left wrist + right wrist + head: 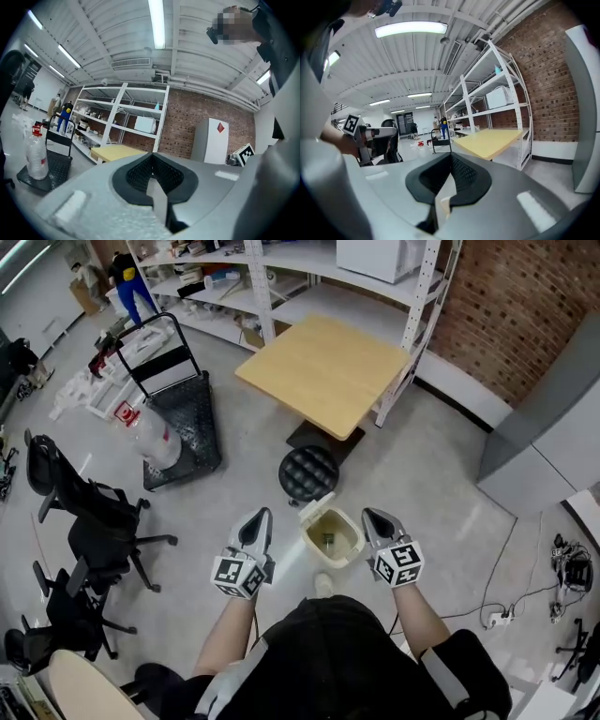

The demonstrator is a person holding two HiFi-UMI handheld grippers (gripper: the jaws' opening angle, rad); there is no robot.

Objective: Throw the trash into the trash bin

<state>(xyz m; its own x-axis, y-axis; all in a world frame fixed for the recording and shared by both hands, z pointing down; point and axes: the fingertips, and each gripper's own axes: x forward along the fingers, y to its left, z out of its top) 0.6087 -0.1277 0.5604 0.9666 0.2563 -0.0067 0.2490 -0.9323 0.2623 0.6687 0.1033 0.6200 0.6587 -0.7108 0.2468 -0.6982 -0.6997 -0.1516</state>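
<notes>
A small cream trash bin (345,542) stands on the floor in front of the person, its lid tipped back. Something small and greenish (330,540) lies at its bottom. My left gripper (258,519) hovers to the left of the bin, high above the floor, and my right gripper (376,518) hovers to its right. Both point forward at about the same height. In the left gripper view the black pads (140,171) meet at the tip with nothing between them. The right gripper view shows its pads (461,174) pressed together the same way, empty.
A black round stool (308,472) sits just beyond the bin, under a wooden table (323,371). A black cart (178,404) with a plastic bottle (150,435) stands left. Office chairs (94,521) crowd the left side. White shelving (281,277) and a brick wall (511,296) lie behind.
</notes>
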